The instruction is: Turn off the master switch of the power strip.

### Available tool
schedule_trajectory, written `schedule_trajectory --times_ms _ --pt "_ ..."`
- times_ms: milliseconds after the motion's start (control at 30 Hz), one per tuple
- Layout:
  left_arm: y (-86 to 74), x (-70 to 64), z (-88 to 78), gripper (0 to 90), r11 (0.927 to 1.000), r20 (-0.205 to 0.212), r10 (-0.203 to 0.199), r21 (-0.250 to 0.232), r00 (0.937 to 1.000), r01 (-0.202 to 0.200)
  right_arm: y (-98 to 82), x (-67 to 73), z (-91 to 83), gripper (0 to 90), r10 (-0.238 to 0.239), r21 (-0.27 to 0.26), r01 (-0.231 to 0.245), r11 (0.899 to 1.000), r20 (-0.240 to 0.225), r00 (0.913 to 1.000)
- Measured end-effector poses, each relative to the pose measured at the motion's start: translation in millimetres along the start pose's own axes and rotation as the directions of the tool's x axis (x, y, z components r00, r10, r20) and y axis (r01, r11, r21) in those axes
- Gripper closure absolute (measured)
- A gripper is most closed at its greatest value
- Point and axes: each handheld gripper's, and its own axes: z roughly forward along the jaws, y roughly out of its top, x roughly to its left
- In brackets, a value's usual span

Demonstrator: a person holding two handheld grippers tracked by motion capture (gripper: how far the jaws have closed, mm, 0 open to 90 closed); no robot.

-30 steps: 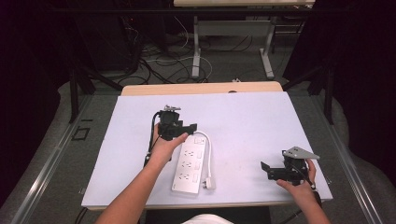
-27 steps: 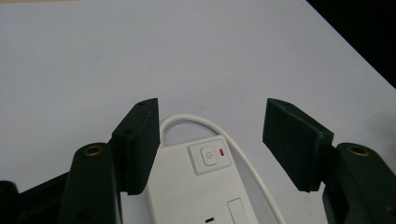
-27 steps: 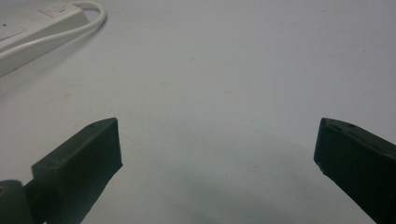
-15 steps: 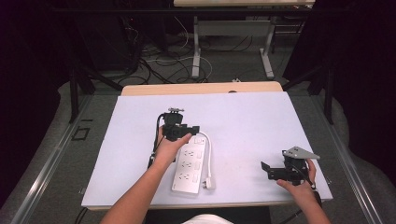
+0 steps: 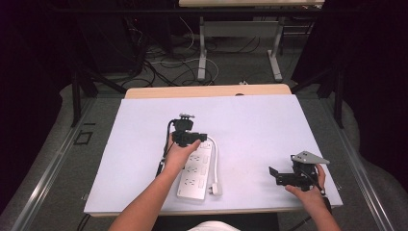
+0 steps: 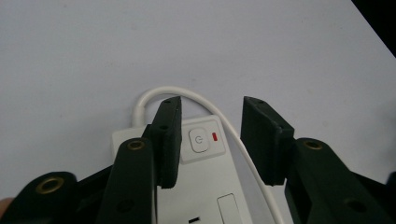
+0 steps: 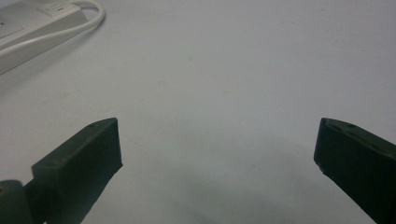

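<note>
White table, dark room. Power strip lies flat. I have the left gripper over its switch end, jaws just been narrowing, straddling the power button, nothing pinched yet. Right gripper well right of the strip, jaws spread, idle.

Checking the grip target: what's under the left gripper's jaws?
Under the left gripper: the power strip's switch end, its button, red light and white cord. The jaws cover the strip's edges.
</note>
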Motion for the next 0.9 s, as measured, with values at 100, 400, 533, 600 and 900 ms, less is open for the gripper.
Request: schedule_trajectory --times_ms 100,400,533,600,900 --pt "-0.9 -0.4 3.5 64.0 0.9999 -0.004 -0.004 -0.012 1.0000 0.004 -0.1 0.0 0.1 0.3 0.000 0.000 0.000 1.000 0.000 1.0000" --pt "-2.9 -2.7 14.4 76.7 0.9996 -0.025 -0.018 0.023 0.9995 0.019 -0.2 -0.5 0.1 0.3 0.002 0.001 -0.002 1.000 -0.003 1.0000" --pt "-3.2 -2.5 17.2 80.8 0.9995 -0.036 -0.011 0.030 0.9993 0.012 -0.3 -0.3 0.4 0.3 0.000 0.001 0.000 1.000 0.000 1.0000" --pt "-3.9 -3.0 19.6 83.4 0.9989 -0.037 -0.021 0.040 0.9991 0.022 -0.3 -0.5 0.5 0.3 0.001 0.002 -0.001 1.000 0.000 1.0000" --pt "-5.7 -2.5 27.1 89.8 0.9981 -0.053 -0.013 0.060 0.9985 0.016 -0.3 -0.6 0.4 0.3 0.002 0.002 -0.002 1.000 -0.001 1.0000"
